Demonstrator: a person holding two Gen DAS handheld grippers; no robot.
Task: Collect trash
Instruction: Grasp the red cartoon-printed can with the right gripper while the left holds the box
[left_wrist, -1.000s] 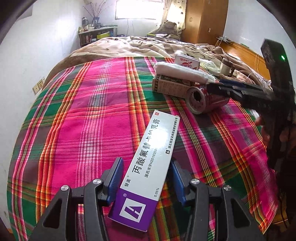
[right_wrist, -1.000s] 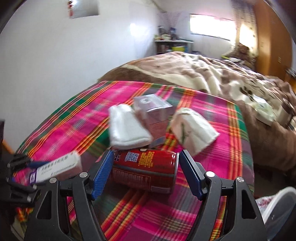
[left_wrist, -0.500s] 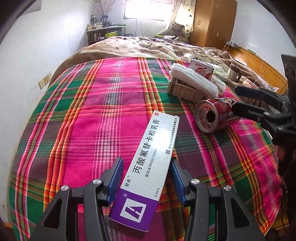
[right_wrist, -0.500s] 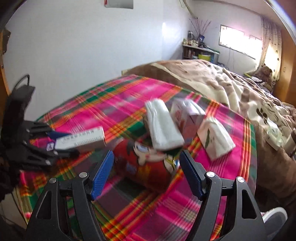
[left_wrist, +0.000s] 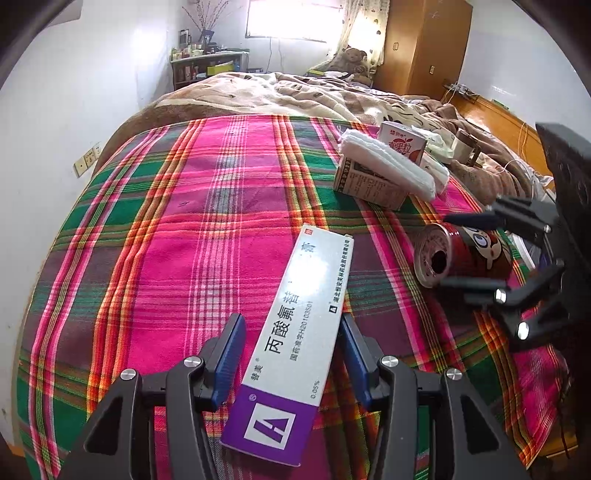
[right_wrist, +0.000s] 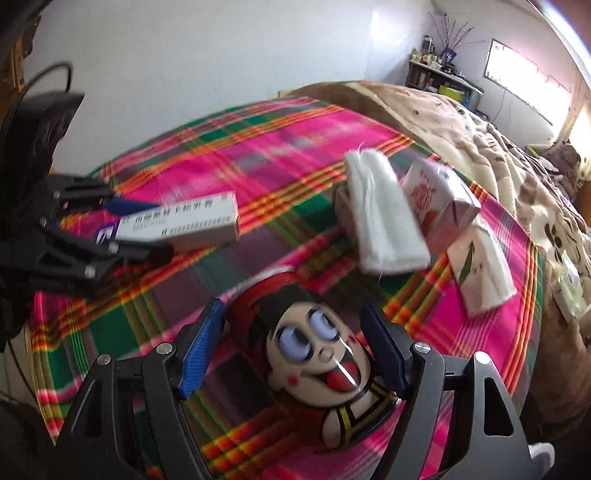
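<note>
Right gripper straddles the red can, which lies on its side on the plaid blanket. Its jaws stand spread, with the can between them. In the right wrist view a gap shows on the left side and the right pad looks just beside the can wall, though motion blur makes contact hard to call; reads as not yet clamped. In the left wrist view the can's open mouth faces the left gripper's side and its long axis runs away toward the right hand, roughly along the right gripper's pointing line, so the fingers sit either side of the round body, not across the ends. That fits a squeeze on the can's width; closing is likely the next call. Left gripper is clenched on the long white-and-purple medicine box, pads on its two long sides near the purple end, the box sticking out forward along the fingers. Well beyond the can: a folded white cloth on a brown carton, a juice carton behind, a tissue pack to the side. The right hand is clearly the nearer one to the can.
</note>
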